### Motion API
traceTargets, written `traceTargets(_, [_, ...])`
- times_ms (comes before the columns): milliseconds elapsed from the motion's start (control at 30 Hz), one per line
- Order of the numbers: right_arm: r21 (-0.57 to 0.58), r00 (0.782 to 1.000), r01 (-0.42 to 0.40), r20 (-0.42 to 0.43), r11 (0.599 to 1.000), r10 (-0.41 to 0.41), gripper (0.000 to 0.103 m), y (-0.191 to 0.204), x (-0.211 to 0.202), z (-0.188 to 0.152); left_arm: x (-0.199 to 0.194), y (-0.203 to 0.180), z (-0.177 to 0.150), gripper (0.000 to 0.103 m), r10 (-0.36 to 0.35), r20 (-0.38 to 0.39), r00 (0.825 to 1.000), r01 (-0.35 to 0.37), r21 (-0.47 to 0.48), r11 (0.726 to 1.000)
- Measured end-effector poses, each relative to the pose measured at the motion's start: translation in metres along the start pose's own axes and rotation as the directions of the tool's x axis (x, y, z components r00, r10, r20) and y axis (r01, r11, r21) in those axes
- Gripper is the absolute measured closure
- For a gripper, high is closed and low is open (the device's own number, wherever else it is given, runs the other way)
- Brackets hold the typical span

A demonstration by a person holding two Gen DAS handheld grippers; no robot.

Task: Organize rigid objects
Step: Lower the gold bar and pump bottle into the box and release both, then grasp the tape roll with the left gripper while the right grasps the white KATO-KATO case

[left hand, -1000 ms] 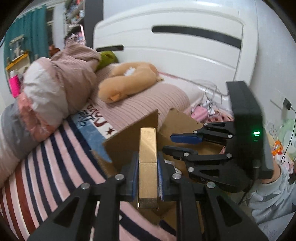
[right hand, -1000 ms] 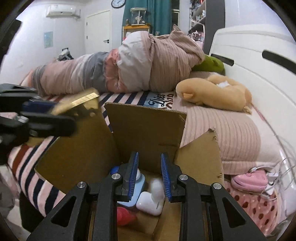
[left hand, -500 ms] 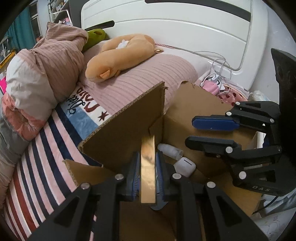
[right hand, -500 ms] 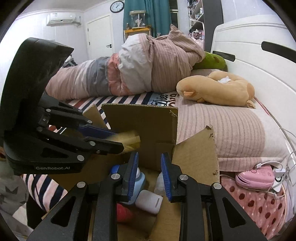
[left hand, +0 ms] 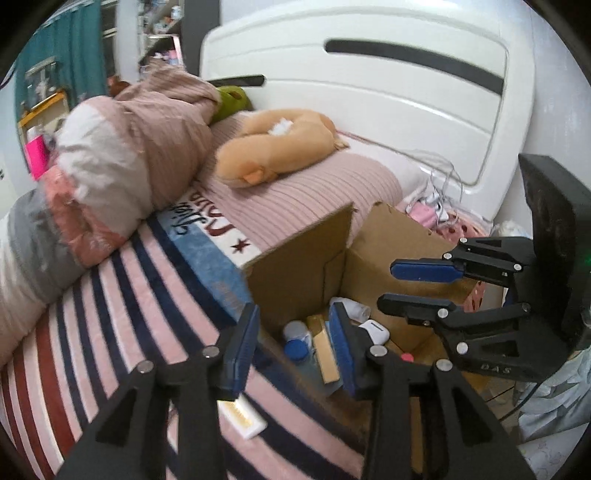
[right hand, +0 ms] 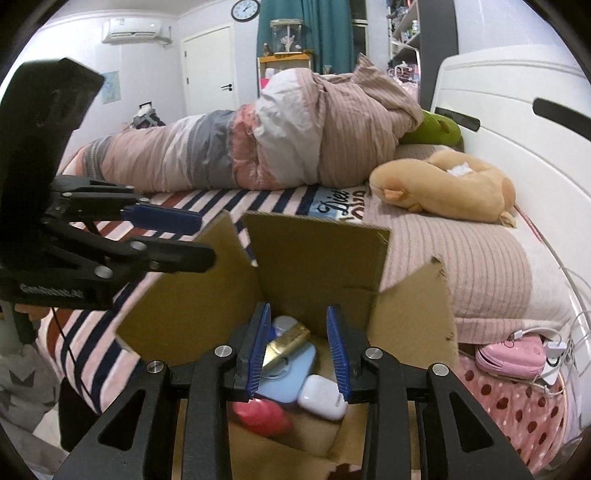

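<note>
A bed [right hand: 491, 266] with a glossy white headboard [left hand: 369, 88] fills the room, spread with a striped blanket [left hand: 110, 332] and a bundled duvet [right hand: 258, 144]. Pale walls carry a round clock [right hand: 245, 10] and an air conditioner [right hand: 135, 31]. A white door [right hand: 208, 70] stands shut beside teal curtains [right hand: 325, 33].

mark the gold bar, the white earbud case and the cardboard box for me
gold bar [right hand: 286, 345], right wrist view, on its shiny top face.
white earbud case [right hand: 321, 397], right wrist view, middle of its lid.
cardboard box [right hand: 317, 258], right wrist view, on the upright far flap.
</note>
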State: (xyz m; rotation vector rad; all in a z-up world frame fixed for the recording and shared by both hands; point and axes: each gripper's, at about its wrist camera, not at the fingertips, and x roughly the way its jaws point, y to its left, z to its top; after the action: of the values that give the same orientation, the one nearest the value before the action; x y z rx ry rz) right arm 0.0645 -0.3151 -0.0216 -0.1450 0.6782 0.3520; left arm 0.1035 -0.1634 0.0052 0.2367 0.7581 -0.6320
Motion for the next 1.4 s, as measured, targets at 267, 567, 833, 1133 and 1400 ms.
traceTargets(267, [-0.065,0.994,-0.094,0.045,0.993,0.098,0.075,0.07,-0.011,0.027,-0.071,0.066,-0.051,0.057,0.12,0.082,0.989,-0.107,-0.139,0.984])
traceTargets(567, [-0.106,0.983,-0.18,-0.045,0.978,0.176,0.074,0.167,0.037,0.025,-0.074,0.142,-0.127,0.057,0.176,0.04,0.984,-0.16,-0.253,0.954])
traceTargets(833, [-0.02,0.981,-0.066,-0.185,0.998,0.061,0.065,0.185,0.118,-0.009,-0.03,0.177,-0.168,0.051,0.15,-0.027,0.988,-0.152,-0.279,0.948])
traceTargets(1133, [-0.014,0.954,0.119,-0.274,0.993,-0.119,0.061,0.157,0.187,-0.041,0.055,0.188,-0.179,0.05,0.086,-0.153,0.985,-0.125,-0.272,0.954])
traceTargets(1400, [-0.02,0.968,0.063,-0.242,0.998,-0.066,0.068,0.155,0.193,-0.043,0.1,0.188,-0.169,0.05,0.094,-0.142,0.985,-0.129,-0.267,0.955])
